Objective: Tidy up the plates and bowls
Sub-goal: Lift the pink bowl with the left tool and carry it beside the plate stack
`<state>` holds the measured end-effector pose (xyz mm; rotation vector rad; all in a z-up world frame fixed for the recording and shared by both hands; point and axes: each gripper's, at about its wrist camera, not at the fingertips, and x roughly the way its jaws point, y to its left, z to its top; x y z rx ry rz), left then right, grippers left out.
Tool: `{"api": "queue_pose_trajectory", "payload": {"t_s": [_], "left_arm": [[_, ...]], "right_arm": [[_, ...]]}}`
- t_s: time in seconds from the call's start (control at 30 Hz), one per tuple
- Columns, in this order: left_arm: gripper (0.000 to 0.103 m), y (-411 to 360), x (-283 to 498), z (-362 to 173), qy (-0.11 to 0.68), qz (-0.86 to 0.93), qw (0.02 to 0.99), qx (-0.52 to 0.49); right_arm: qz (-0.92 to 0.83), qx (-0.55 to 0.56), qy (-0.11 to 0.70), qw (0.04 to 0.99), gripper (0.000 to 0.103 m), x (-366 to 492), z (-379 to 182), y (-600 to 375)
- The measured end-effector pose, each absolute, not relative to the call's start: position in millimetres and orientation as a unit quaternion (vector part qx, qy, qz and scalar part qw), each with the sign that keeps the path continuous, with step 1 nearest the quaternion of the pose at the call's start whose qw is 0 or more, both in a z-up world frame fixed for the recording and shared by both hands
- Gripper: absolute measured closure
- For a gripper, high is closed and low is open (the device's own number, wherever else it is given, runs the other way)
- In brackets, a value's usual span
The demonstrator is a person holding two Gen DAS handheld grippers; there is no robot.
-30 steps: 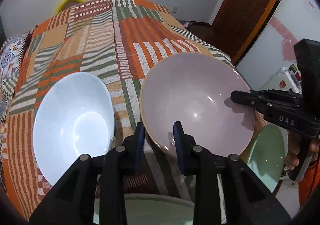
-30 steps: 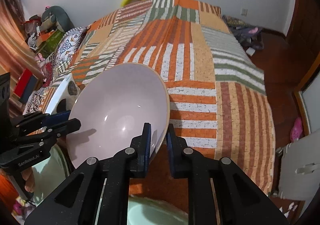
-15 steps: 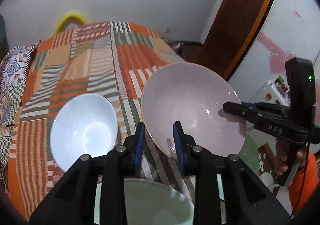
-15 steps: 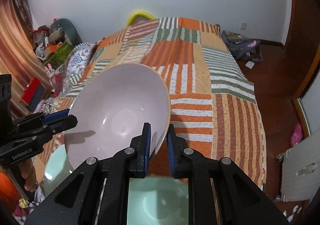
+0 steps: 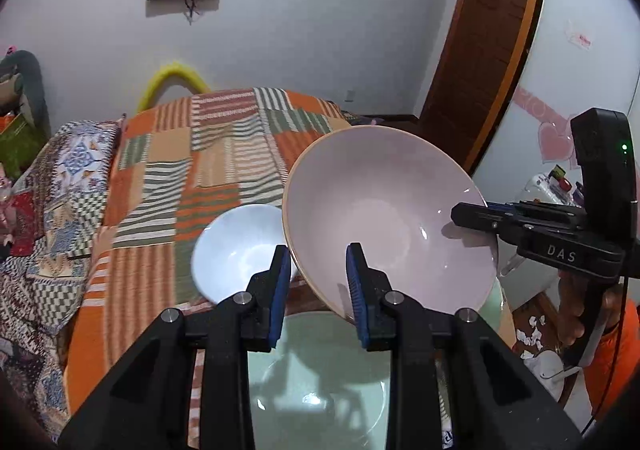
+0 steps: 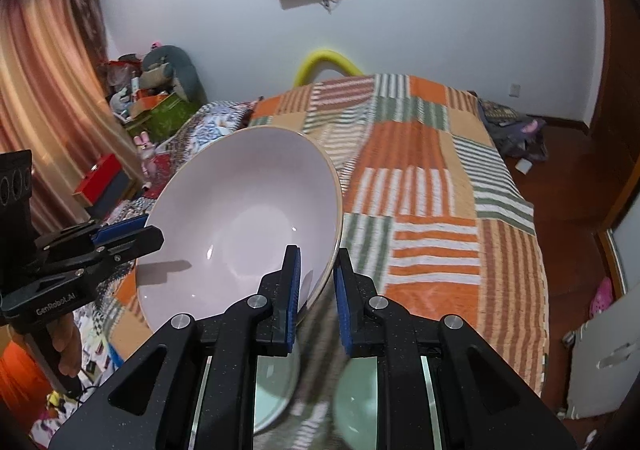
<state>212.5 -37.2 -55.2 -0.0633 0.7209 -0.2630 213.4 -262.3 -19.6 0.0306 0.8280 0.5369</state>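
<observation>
Both grippers held the big pink bowl (image 5: 384, 217) in the air above the patchwork bed (image 5: 224, 153). The left gripper (image 5: 318, 286) pinched its rim at the 6 o'clock edge, and the right gripper (image 6: 316, 290) was closed narrowly on the rim at 3 o'clock. A white bowl (image 5: 236, 250) lay on the bed at 9 o'clock of the pink one, and a green bowl (image 5: 320, 382) sat below it.

Dim indoor light, fisheye-bent edges (bedspread (image 5: 224, 153) motion-blurred), soft glare.
</observation>
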Motion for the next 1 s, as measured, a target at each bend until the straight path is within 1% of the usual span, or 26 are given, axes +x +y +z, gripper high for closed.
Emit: {"api": "queue_pose_trajectory", "payload": {"t_s": [0.23, 0.47, 0.73, 1.0], "left_arm": [[0.075, 5.3, 176.3, -42.4, 0.334, -0.098, 0.937, -0.030], [0.075, 57.5, 149.6, -48.7, 0.340, -0.053, 0.938, -0.040], [0.075, 108.6, 130.6, -86.3, 0.375, -0.011, 0.925, -0.054], [0.075, 145.0, 121.8, -130.4, 0.404, 0.010, 0.911, -0.085]], "right_arm": [[0.284, 0.004, 0.387, 0.877, 0.087, 195.6, -13.9, -221.0], [0.323, -0.003, 0.393, 0.861, 0.086, 184.9, -29.1, -168.0], [0.357, -0.006, 0.421, 0.834, 0.086, 177.3, -61.3, -119.5], [0.371, -0.034, 0.464, 0.803, 0.086, 170.7, -102.3, -77.9]]}}
